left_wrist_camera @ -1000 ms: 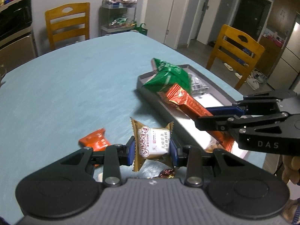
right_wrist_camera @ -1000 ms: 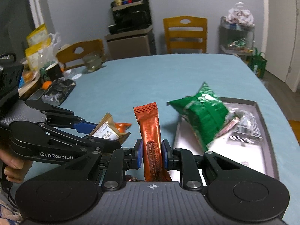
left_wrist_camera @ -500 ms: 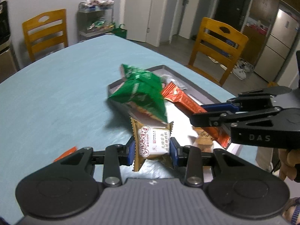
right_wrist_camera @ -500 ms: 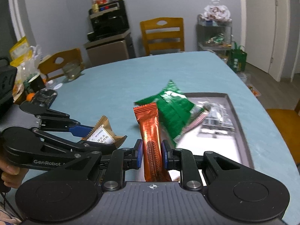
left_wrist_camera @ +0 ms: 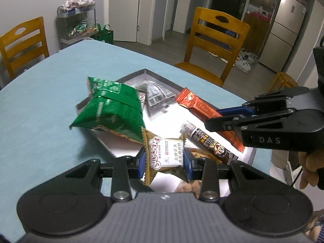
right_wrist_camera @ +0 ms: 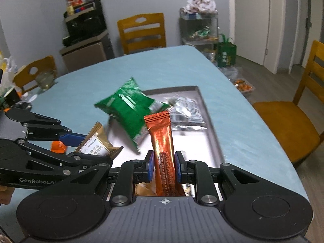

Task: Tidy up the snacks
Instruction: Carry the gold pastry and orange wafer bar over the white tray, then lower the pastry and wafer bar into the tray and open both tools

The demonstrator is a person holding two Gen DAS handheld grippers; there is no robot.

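Grey rectangular tray with low raised walls, set on a table covered in light blue cloth, near the table's edge. Contents: one large green snack bag, puffed, lying partly over the tray's near-left wall and overhanging the cloth; one silver-grey printed packet flat on the tray floor toward the far end, partly under the green bag; one dark stick packet with a cartoon face lying diagonally on the floor nearer the camera; further tan-coloured wrappers at the near end, mostly hidden behind the grippers and not identifiable. Left gripper: blue pads pinching a small brown-and-white square packet by its two sides, held upright above the near end of the tray. Right gripper: pads pressed on the lower part of a long orange bar wrapper, which stands up between them over the tray's near end. Outside the tray: one small orange packet on the cloth to the left, seen past the left gripper in the right wrist view. Wooden chairs stand around the table.
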